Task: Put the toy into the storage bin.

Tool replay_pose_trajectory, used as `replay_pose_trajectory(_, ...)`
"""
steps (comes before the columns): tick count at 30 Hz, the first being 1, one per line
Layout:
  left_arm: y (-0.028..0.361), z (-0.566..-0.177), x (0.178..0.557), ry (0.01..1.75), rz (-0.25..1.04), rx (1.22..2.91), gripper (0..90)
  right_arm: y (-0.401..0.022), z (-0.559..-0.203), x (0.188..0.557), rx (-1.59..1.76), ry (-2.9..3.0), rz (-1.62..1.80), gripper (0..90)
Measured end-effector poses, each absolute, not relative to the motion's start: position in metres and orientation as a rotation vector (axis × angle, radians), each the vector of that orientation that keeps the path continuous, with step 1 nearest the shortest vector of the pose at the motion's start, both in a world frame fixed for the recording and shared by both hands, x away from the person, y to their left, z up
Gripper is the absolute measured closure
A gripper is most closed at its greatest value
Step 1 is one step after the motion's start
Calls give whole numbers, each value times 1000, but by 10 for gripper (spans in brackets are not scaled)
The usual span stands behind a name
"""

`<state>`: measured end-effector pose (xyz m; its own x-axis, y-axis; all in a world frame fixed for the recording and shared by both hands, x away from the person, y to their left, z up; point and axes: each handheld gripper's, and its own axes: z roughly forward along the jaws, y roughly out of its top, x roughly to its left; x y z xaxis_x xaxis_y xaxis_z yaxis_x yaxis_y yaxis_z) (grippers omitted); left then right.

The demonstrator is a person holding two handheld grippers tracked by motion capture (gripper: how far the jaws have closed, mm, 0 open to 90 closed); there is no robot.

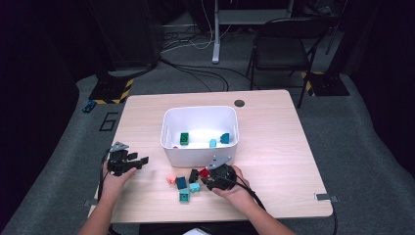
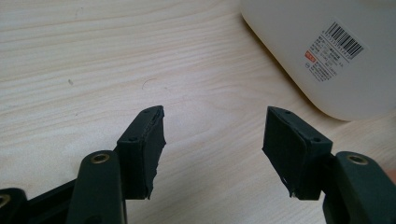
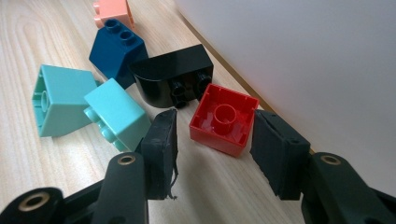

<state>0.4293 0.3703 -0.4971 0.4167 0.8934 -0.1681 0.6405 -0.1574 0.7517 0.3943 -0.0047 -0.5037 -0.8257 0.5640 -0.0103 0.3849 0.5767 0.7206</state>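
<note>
My right gripper [image 1: 204,177] [image 3: 215,119] rests low on the table by the front wall of the white bin [image 1: 195,155] [image 3: 303,56]. Its jaws stand open on either side of a red brick [image 1: 203,173] [image 3: 224,119], which lies with its hollow underside facing the camera; the pads do not press on it. A black brick [image 1: 194,175] [image 3: 170,79] lies just beyond the red one. My left gripper [image 1: 142,161] [image 2: 215,112] is open over bare wood, left of the bin [image 2: 327,56], with nothing between its jaws.
More loose bricks lie in front of the bin: dark blue [image 3: 116,49], pink [image 3: 112,11], and two teal ones [image 3: 119,114] [image 3: 58,100]. Inside the bin sit a green brick [image 1: 184,138], a light blue one [image 1: 213,143] and a blue one [image 1: 224,138]. A chair [image 1: 284,49] stands beyond the table.
</note>
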Motion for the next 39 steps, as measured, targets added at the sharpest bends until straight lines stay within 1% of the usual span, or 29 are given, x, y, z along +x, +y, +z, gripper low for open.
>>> replay_pose_trajectory(8, 370, -497, 429, 1308, 405, 1884, 381, -3, -508, 399, 802, 2576, 1069, 511)
replay_pose_trajectory(11, 370, -497, 429, 1308, 405, 1884, 381, -2, -510, 400, 810, 2568, 1063, 537)
replay_pose_trajectory(14, 370, -497, 429, 1307, 404, 1884, 381, -2, -510, 401, 831, 2570, 1055, 583)
replay_pose_trajectory(26, 370, -497, 429, 1308, 407, 1886, 381, -7, -504, 397, 807, 2577, 1063, 586)
replay_pose_trajectory(39, 370, -497, 429, 1307, 409, 1891, 381, -12, -477, 382, 730, 2618, 1108, 586)
